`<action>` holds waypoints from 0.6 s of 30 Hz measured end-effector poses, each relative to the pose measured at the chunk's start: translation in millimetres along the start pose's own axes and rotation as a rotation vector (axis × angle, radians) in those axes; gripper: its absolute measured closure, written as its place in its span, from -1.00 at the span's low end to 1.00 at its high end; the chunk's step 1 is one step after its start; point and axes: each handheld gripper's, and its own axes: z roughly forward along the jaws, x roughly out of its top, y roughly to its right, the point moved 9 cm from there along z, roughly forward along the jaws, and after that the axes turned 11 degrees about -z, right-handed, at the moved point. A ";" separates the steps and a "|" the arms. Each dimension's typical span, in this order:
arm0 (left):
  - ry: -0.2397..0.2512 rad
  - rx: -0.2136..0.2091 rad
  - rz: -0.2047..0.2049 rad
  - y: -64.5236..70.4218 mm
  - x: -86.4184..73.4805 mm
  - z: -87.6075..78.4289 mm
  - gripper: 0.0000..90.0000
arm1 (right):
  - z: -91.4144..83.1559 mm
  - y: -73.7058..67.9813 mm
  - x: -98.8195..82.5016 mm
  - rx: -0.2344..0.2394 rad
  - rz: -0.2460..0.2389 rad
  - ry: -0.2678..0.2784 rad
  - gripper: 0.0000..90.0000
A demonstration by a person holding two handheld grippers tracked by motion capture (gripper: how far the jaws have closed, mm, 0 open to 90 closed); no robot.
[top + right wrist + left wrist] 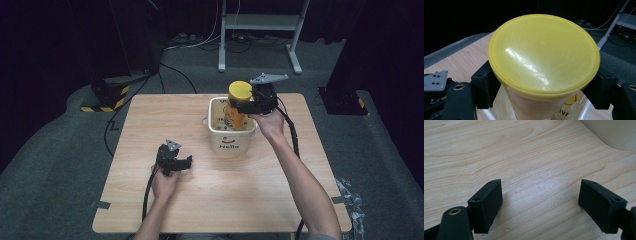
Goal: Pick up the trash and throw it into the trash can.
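Note:
A tall orange can with a yellow lid [239,92] hangs upright, its lower part inside the white bucket [230,140] marked "Hello". My right gripper [235,106] is shut on the can just under the lid, coming in from the right. In the right gripper view the yellow lid [544,55] sits between the two black fingers [482,86], over the bucket's white rim [584,110]. My left gripper [186,162] rests low over the table's front left. Its jaws [540,187] stand wide open above bare wood.
The bucket stands at the back middle of the wooden table [150,120], and its wall [614,132] shows at the top right of the left gripper view. Crinkled clear plastic [574,110] lies inside the bucket. A metal stand [260,22] and cables are on the floor behind.

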 end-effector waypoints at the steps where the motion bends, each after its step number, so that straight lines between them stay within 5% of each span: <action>1: -0.001 0.000 0.001 -0.1 0.0 -0.1 -0.57 | 2.6 -0.6 -1.5 0.001 0.001 -0.006 -0.47; 9: 0.000 -0.001 0.000 0.0 0.1 0.1 -0.56 | 19.7 -5.9 -11.2 0.001 -0.012 -0.047 -0.47; 18: -0.006 0.003 0.009 -0.6 -0.2 -0.1 -0.57 | 33.7 -6.2 -26.4 0.005 0.027 -0.059 -0.47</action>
